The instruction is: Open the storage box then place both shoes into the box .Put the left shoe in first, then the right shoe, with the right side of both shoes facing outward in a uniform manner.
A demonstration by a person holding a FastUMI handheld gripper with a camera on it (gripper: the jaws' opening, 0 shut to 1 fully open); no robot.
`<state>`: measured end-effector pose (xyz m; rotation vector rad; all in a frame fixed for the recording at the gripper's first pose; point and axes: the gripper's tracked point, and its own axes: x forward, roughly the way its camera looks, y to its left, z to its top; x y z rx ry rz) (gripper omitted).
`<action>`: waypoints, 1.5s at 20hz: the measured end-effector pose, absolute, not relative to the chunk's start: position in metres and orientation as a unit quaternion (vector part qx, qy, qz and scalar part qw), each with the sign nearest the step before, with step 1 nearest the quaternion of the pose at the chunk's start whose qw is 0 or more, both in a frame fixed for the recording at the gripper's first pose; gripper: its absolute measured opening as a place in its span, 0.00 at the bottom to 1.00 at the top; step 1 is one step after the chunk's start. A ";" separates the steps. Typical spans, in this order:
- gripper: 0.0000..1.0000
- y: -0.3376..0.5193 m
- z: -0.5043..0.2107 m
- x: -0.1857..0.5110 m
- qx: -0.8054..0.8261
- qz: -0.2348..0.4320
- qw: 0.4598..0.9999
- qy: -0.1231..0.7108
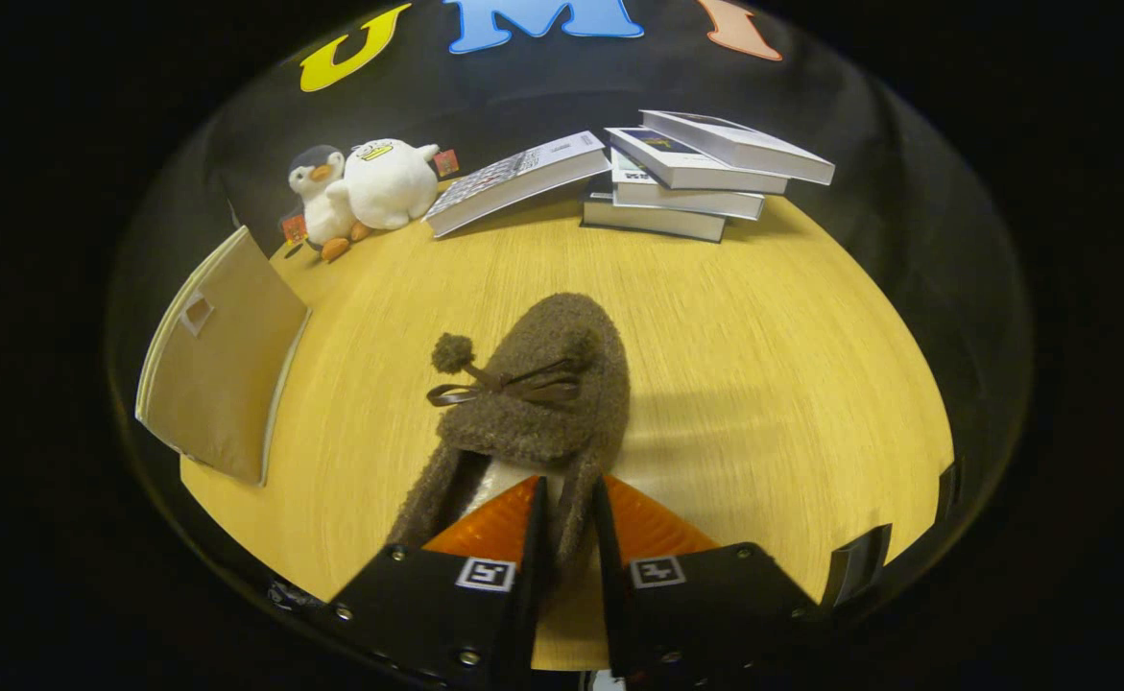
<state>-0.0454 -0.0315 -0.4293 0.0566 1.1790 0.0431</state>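
A fuzzy brown slipper (538, 393) with a ribbon bow and a pompom points away from me, toe toward the books. My gripper (569, 513) is shut on the slipper's right side wall at the heel end, one finger inside the opening and one outside. The slipper looks lifted slightly off the wooden table (773, 384), casting a shadow to its right. A beige storage box (221, 369) with a small window tag stands to the left of the slipper; only its outer face shows, and I cannot tell whether it is open.
A stack of books (696, 178) lies at the far side of the table, with another book (514, 182) leaning beside it. Two plush penguins (360, 192) sit at the far left, beyond the box. The table's edge runs close on the right.
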 end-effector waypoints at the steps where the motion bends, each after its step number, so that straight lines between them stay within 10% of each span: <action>1: 0.07 -0.030 -0.429 -0.044 0.035 0.017 0.830 0.557; 30: 0.07 0.126 -0.253 0.049 0.187 0.088 0.844 0.495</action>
